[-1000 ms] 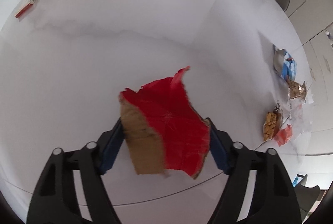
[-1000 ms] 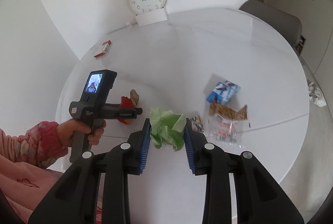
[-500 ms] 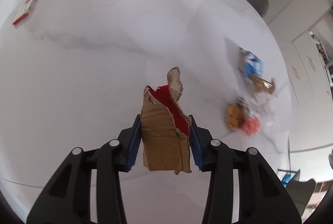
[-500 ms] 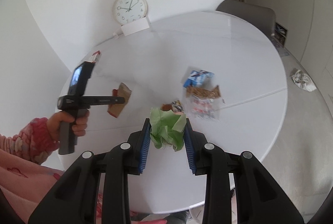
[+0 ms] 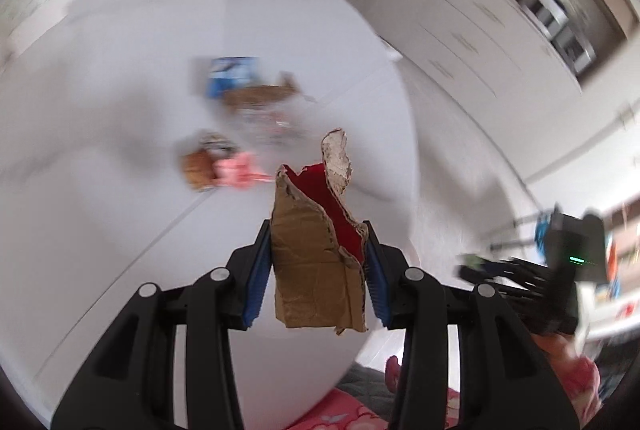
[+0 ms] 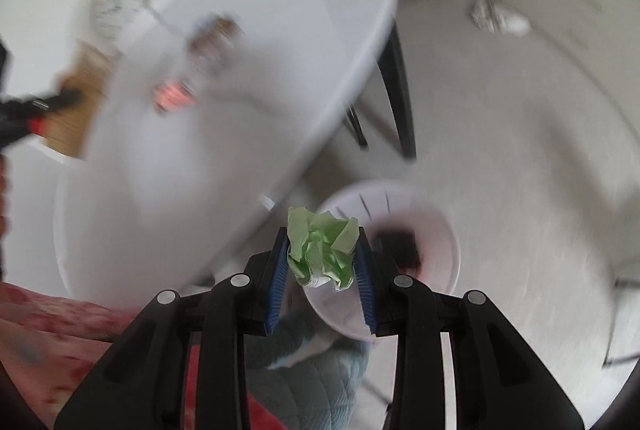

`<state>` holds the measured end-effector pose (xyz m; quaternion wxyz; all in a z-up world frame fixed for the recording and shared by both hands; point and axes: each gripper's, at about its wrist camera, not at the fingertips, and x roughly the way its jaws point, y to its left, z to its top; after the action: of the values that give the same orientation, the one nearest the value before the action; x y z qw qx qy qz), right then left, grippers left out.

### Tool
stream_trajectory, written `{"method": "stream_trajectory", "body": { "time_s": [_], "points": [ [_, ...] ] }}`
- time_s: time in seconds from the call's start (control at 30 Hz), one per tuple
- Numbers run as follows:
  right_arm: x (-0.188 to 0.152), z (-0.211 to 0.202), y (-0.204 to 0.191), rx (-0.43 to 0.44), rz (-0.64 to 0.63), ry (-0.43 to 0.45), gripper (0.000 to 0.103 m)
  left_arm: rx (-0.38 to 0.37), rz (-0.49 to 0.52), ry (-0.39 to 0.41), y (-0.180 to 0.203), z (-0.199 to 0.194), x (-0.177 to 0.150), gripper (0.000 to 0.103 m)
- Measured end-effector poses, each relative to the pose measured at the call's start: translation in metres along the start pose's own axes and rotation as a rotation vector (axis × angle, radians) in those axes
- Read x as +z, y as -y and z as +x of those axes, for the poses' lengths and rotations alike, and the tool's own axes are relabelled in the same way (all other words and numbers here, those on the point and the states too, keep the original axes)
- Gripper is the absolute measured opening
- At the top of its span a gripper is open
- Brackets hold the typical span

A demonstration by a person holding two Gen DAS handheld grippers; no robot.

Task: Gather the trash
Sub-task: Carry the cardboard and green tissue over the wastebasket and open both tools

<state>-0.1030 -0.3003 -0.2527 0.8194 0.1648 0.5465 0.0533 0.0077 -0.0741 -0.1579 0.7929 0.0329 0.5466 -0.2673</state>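
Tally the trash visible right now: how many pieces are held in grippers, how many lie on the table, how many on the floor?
Held in grippers: 2, torn cardboard piece, green paper wad
On the table: about 4, blurred
On the floor: 1, crumpled wad
Total: about 7

My left gripper (image 5: 318,262), wide around the flat red cardboard (image 5: 316,270) a second ago, now pinches it folded and lifted off the table (image 5: 100,150). My right gripper (image 6: 322,262) swings its green paper wad (image 6: 322,250) off the table's edge to hang above a white bin (image 6: 440,230) on the floor.
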Motion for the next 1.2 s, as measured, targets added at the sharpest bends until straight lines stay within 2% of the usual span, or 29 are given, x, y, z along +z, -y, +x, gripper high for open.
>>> {"method": "stream_trajectory", "body": {
  "time_s": [0.1, 0.17, 0.23, 0.4, 0.43, 0.7, 0.8, 0.87, 0.97, 1.1, 1.2],
  "points": [
    [-0.017, 0.036, 0.024, -0.01, 0.054, -0.063, 0.033, -0.027, 0.075, -0.028, 0.036, 0.01, -0.002, 0.042],
    [-0.023, 0.048, 0.034, 0.001, 0.083, -0.086, 0.044, -0.036, 0.126, -0.045, 0.059, 0.018, -0.006, 0.042],
    [-0.024, 0.052, 0.041, -0.009, 0.101, -0.086, 0.064, -0.043, 0.164, -0.067, 0.075, 0.025, -0.01, 0.042],
    [-0.021, 0.027, 0.056, -0.05, 0.137, -0.035, 0.086, -0.059, 0.226, -0.117, 0.115, 0.05, -0.017, 0.042],
    [-0.022, 0.021, 0.061, -0.06, 0.145, -0.024, 0.088, -0.061, 0.234, -0.125, 0.12, 0.053, -0.02, 0.042],
    [-0.027, -0.047, 0.093, -0.104, 0.21, 0.054, 0.09, -0.08, 0.281, -0.201, 0.161, 0.088, -0.032, 0.042],
    [-0.028, -0.065, 0.101, -0.104, 0.231, 0.084, 0.093, -0.088, 0.285, -0.229, 0.172, 0.099, -0.036, 0.051],
    [-0.028, -0.071, 0.104, -0.108, 0.236, 0.098, 0.093, -0.095, 0.284, -0.252, 0.178, 0.107, -0.038, 0.068],
    [-0.027, -0.076, 0.105, -0.118, 0.236, 0.105, 0.093, -0.087, 0.284, -0.26, 0.181, 0.112, -0.039, 0.081],
    [-0.023, -0.085, 0.103, -0.126, 0.228, 0.117, 0.093, -0.07, 0.255, -0.245, 0.175, 0.109, -0.033, 0.081],
    [-0.016, -0.098, 0.094, -0.124, 0.221, 0.144, 0.093, -0.06, 0.214, -0.203, 0.161, 0.091, -0.023, 0.082]
  ]
}}
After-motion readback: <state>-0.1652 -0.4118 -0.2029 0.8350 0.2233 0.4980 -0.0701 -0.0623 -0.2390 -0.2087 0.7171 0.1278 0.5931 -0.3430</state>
